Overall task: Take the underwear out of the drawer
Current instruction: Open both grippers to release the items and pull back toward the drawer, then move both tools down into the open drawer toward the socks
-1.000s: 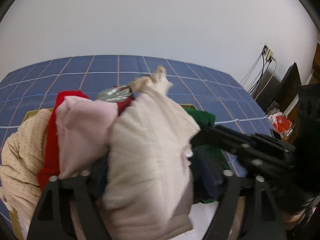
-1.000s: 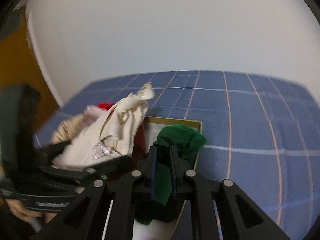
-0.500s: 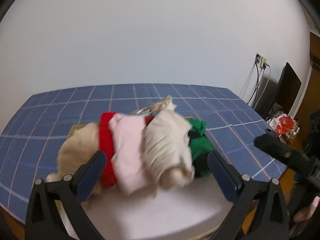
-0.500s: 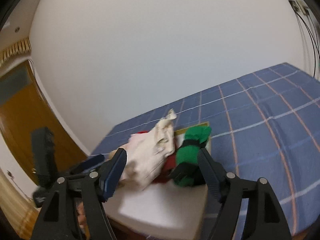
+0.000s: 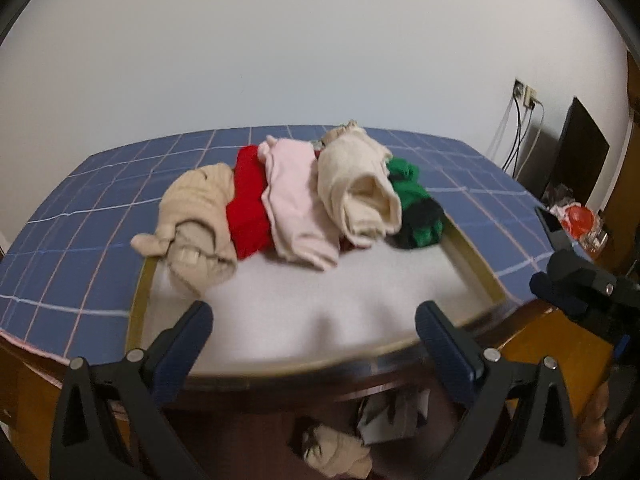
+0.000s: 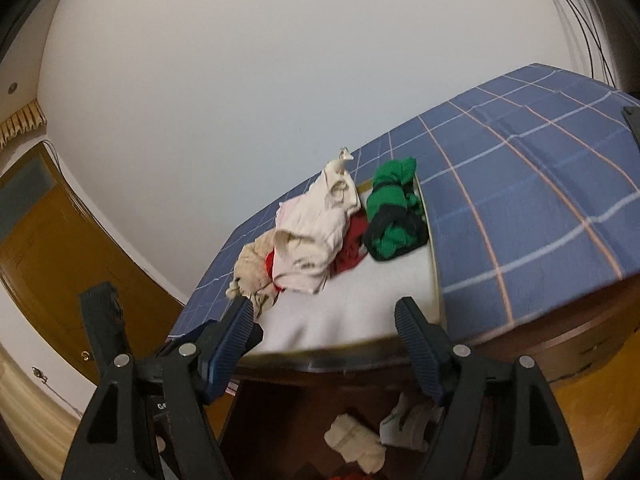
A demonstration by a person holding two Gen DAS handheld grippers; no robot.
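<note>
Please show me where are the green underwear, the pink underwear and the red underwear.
green underwear (image 5: pixel 408 190): left wrist view, upper green fold.
pink underwear (image 5: pixel 294 196): left wrist view, middle of cloth.
red underwear (image 5: pixel 248 200): left wrist view, centre.

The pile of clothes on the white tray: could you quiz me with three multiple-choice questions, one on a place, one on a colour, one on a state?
1. Where does the green and black garment lie in the left wrist view?
A. at the right end of the row
B. at the left end
C. under the tray

2. What colour is the garment between the beige garment and the pink garment?
A. yellow
B. red
C. purple

3. How do the jaws of the right gripper stand?
A. shut on a sock
B. shut on nothing
C. open, with nothing between them

Answers: 1 A, it is the last in the row, beside the cream garment. 2 B, the red garment sits there. 3 C, the fingers stand apart over the white tray.
</note>
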